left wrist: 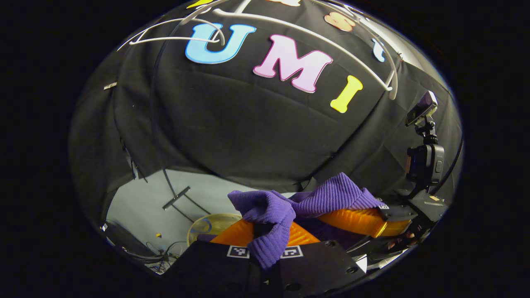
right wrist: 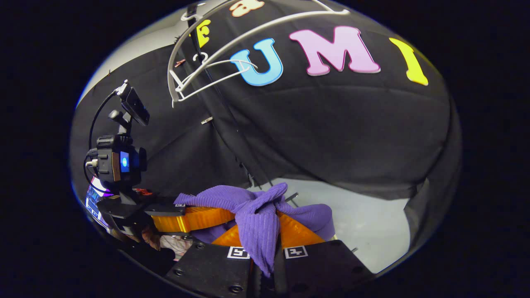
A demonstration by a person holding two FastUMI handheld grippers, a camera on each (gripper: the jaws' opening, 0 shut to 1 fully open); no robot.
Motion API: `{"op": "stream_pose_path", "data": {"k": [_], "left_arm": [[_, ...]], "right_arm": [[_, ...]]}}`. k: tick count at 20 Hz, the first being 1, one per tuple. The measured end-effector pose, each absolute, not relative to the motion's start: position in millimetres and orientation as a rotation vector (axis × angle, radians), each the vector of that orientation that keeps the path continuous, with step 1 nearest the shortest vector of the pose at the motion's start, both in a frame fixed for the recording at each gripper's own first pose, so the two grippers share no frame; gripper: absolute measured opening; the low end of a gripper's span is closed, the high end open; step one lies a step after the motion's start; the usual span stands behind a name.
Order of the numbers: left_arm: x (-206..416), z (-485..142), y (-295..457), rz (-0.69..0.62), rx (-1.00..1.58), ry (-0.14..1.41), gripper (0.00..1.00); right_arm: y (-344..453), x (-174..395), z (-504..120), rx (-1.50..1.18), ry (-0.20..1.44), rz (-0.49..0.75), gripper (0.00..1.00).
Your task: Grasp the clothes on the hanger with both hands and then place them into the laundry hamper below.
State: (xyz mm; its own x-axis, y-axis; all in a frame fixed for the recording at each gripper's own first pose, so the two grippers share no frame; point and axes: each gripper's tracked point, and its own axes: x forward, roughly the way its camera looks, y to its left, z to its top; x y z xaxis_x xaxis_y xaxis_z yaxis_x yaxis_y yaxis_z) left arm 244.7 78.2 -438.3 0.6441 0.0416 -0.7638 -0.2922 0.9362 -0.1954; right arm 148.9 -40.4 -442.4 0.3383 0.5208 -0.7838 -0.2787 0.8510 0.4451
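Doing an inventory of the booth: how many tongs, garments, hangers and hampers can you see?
Tongs: 2, left tongs and right tongs
Purple garment: 1
White hanger: 1
Hamper: 1, partly hidden
Total: 5

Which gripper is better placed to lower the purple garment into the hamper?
Left, marginally: both grippers pinch the purple garment, but the hamper's rim sits just beyond the left gripper.
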Motion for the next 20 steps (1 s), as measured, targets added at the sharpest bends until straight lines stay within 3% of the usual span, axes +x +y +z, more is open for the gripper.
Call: {"op": "stream_pose_path", "data": {"k": [7,15,17,18,20], "left_arm": [[208,-495,89,0.310,-0.428,1.112,0.12],[198,-515,93,0.366,-0.468,1.184,0.15],[199,-517,91,0.352,-0.473,1.184,0.12],[199,-512,93,0.356,-0.470,1.181,0.14],[192,-509,111,0.406,-0.399,1.188,0.70]], "right_arm": [[-46,86,-494,0.078,1.322,0.539,0.20],[-47,69,-506,0.002,1.426,0.541,0.20],[-51,67,-513,-0.019,1.440,0.549,0.20],[-52,67,-517,-0.035,1.446,0.564,0.33],[-58,68,-512,-0.061,1.431,0.584,0.59]]}}
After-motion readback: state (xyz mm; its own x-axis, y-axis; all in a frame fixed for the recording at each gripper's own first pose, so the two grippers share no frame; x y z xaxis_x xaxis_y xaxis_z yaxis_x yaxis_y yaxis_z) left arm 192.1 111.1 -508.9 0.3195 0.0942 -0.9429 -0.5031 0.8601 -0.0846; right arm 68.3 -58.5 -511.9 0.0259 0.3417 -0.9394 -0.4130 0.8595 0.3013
